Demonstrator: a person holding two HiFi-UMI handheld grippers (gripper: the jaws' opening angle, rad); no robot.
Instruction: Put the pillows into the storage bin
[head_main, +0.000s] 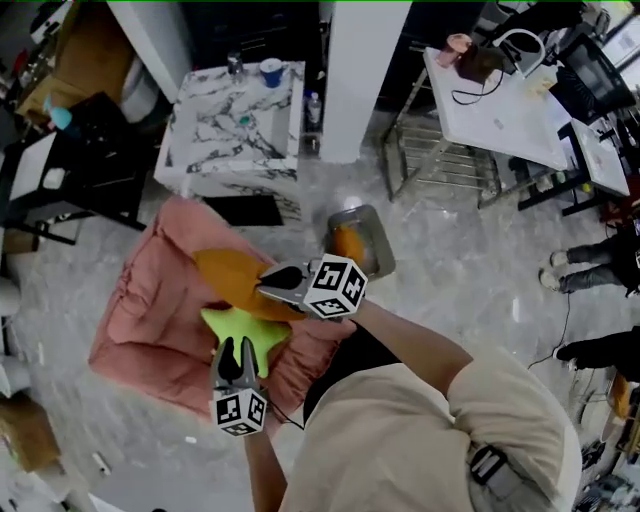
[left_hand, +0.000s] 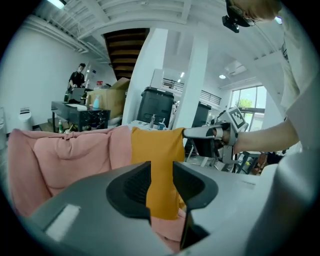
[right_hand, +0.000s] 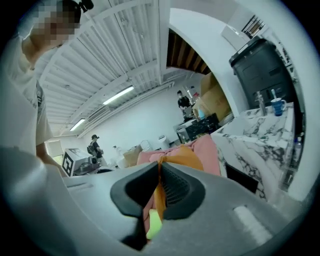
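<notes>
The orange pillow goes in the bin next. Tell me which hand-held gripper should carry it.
Right. The right hand-held gripper is shut on the orange pillow, and the grey bin lies nearer it. The left hand-held gripper stands open by the green pillow.

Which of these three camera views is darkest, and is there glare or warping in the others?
Head view: darkest, dim and muted, though the orange pillow reads sharp. Left gripper view: fisheye bending, black corners, the window blown out. Right gripper view: same warping, the ceiling light glaring.
</notes>
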